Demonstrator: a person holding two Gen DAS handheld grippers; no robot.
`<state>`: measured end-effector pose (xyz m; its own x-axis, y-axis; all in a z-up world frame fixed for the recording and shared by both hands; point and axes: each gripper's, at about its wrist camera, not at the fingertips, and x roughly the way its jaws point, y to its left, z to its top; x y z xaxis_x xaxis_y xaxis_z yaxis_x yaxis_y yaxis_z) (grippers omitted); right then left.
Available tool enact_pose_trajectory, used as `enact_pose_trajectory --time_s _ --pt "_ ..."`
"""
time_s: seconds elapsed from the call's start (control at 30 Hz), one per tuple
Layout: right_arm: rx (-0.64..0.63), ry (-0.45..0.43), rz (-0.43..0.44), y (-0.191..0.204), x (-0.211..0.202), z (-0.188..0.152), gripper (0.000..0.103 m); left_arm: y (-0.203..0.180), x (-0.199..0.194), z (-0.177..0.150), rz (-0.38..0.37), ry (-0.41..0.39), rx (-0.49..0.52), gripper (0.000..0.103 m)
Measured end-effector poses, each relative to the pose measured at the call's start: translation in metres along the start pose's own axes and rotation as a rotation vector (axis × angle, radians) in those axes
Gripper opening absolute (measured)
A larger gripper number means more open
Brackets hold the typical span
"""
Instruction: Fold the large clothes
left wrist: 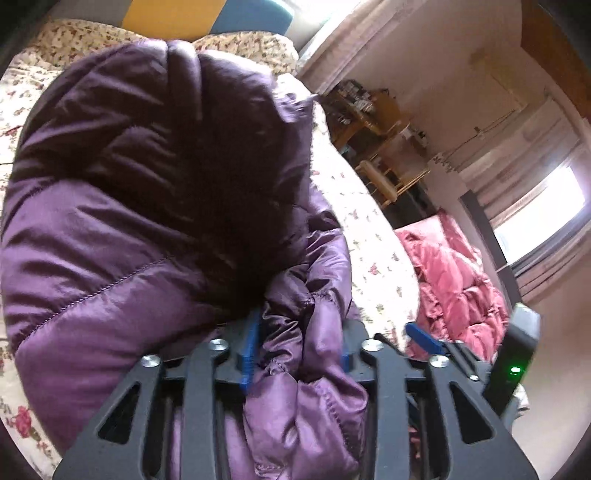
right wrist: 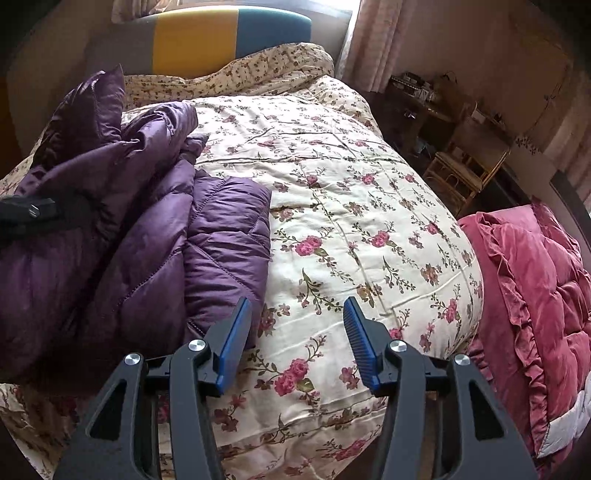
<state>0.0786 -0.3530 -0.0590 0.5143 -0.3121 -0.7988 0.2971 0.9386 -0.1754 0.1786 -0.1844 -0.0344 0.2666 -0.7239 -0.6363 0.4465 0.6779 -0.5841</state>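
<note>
Garment: one purple quilted down jacket point(right wrist: 147, 229), bunched and partly doubled over at 9 o'clock in the right wrist view; it fills 9 to 12 o'clock in the left wrist view.
Support: one bed with a cream floral quilt point(right wrist: 351, 206); the jacket rests on it, probably because its wide soft top gives room to spread a bulky garment.
Left gripper point(left wrist: 295, 354): jaws closed onto a thick gathered fold of the jacket, which bulges out between the blue pads. Judgement: this bunched hold lets a whole panel or sleeve be carried over in one sweep.
Right gripper point(right wrist: 293, 339): jaws spread wide, nothing between them; it hovers above bare quilt just beside the jacket's near corner, at 6 o'clock. Judgement: free to pin or take a second edge.
Left tool seen from right view: dark body at 9 o'clock, against the jacket.
Other bedding: one pink ruffled comforter point(right wrist: 535, 280) at 3 o'clock, apart from the jacket.
Headboard point(right wrist: 229, 33): one, yellow and teal, at 12 o'clock.
Count: jackets 1, grippers 2, comforters 1.
Progress: fold looks begun, not neat yet.
</note>
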Motion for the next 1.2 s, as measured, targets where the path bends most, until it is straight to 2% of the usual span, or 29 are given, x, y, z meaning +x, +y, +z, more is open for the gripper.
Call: enact_pose_trajectory --time_s 0.07,0.17,0.27,0.4,0.47,0.53,0.67,0.73,0.87,1.2 --pt "-0.005 -0.001 0.003 0.003 -0.002 0.000 0.053 0.001 -0.013 -0.002 -0.022 -0.030 0.008 0.053" --pt "-0.015 -0.010 0.003 0.009 -0.008 0.000 0.055 -0.003 -0.031 -0.005 -0.049 -0.069 0.020 0.061" --pt "-0.017 -0.020 0.006 0.014 -0.014 0.001 0.055 -0.004 -0.053 -0.009 -0.078 -0.107 0.027 0.061" --pt "-0.025 -0.044 0.013 0.019 -0.028 0.004 0.055 0.008 -0.089 -0.014 -0.074 -0.183 0.007 0.061" --pt "-0.034 -0.060 0.016 0.022 -0.036 0.007 0.055 0.020 -0.099 -0.019 -0.020 -0.213 -0.017 0.061" --pt "-0.041 -0.071 0.026 0.027 -0.043 0.009 0.055 0.035 -0.104 -0.027 0.066 -0.229 -0.046 0.061" --pt "-0.064 -0.097 0.043 0.040 -0.059 0.012 0.056 0.077 -0.107 -0.044 0.219 -0.220 -0.126 0.061" --pt "-0.076 -0.103 0.052 0.046 -0.063 0.014 0.056 0.091 -0.104 -0.052 0.255 -0.212 -0.150 0.061" --pt "-0.102 -0.124 0.075 0.061 -0.076 0.016 0.060 0.104 -0.102 -0.064 0.319 -0.213 -0.154 0.061" --pt "-0.171 -0.187 0.109 0.088 -0.112 0.027 0.068 0.101 -0.091 -0.058 0.347 -0.200 -0.098 0.058"
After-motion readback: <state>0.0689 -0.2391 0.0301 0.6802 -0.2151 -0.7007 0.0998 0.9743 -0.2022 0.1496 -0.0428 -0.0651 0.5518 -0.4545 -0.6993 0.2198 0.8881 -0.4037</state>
